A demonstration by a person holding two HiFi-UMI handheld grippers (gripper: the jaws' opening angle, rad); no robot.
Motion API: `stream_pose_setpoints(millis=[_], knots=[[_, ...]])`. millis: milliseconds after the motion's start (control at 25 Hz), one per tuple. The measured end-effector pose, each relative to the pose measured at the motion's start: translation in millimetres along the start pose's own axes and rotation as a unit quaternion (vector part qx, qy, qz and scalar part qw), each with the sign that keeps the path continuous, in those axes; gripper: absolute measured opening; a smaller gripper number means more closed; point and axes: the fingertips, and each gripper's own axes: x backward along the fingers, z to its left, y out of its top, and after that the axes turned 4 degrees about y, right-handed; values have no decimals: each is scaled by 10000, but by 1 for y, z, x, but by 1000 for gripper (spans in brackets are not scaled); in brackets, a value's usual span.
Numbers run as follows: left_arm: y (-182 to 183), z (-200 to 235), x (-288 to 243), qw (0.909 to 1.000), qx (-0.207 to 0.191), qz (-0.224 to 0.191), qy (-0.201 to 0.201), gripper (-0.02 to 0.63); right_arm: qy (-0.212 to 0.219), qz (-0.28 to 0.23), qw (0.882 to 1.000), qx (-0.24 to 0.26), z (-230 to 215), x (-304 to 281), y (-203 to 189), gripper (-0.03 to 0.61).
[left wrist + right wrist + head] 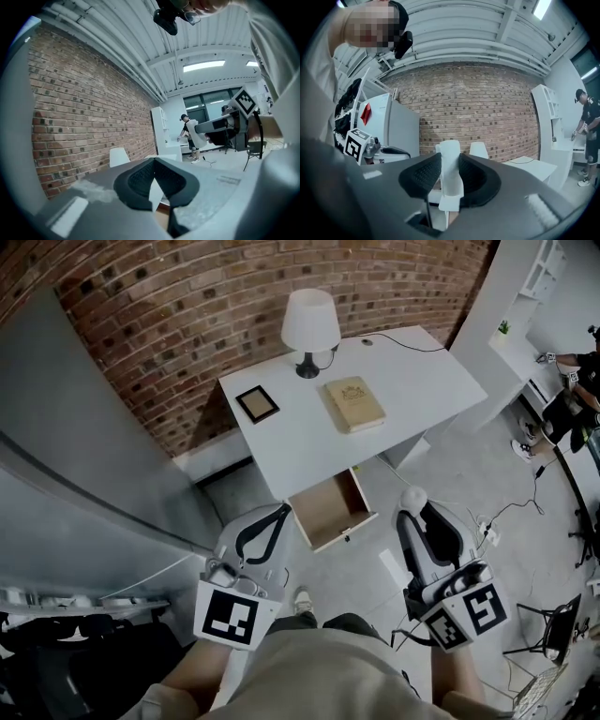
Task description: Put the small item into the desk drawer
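A white desk (pixel 300 442) stands against the brick wall, and its wooden drawer (pixel 332 511) is pulled open toward me. My right gripper (pixel 419 517) hovers to the right of the drawer, shut on a small white item (pixel 413 497) with a rounded top. In the right gripper view the white item (pixel 450 152) stands upright between the black pads (pixel 423 176) of the right gripper (pixel 450 165). My left gripper (pixel 280 513) hangs just left of the drawer. In its own view the left gripper (pixel 154 162) has its tips touching, with nothing held.
On the desk stand a white lamp (pixel 310 324), a dark picture frame (pixel 257 404) and a tan book (pixel 353 404). A grey cabinet (pixel 75 437) fills the left. A person (pixel 574 390) stands by a white shelf (pixel 525 306) at the right. Cables and a power strip (pixel 487 532) lie on the floor.
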Motion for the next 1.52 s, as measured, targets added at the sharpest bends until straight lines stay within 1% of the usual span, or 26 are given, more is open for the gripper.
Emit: stream_pose_setpoints(millis=[240,400,480,640,760,880,960,1080,1320,1520], knots=[[-11,10,-16,9999,53,162,-1,3,-149,90,9998,-107,-20,-15,-4,123],[-19,10,-26,9996,44,279,39,2,-124,208,9996,-171,-34,-22,-14,124],[-23,10,-32,9993,112,348,57,3,34,335,9993,-168,-39,-29,-20,124],[-37,14,-48,9981,361,476,126,3,670,881,9936,-212,-48,-53,-47,124],[-55,16,-67,9974,295,629,163,3,952,1479,9844,15,-57,-74,-85,124],[-80,16,-86,9968,-47,795,83,2,1148,1935,9743,-137,-69,-98,-130,124],[-98,15,-97,9954,-73,956,81,3,1270,2240,9661,-200,-76,-114,-162,124],[-130,16,-112,9927,33,1197,112,3,1339,2663,9543,-197,-88,-135,-214,124],[-202,14,-137,9844,396,1706,170,2,1477,3375,9294,-211,-104,-164,-312,126],[-254,11,-156,9796,607,1909,163,3,1572,3870,9082,-263,-111,-182,-389,126]])
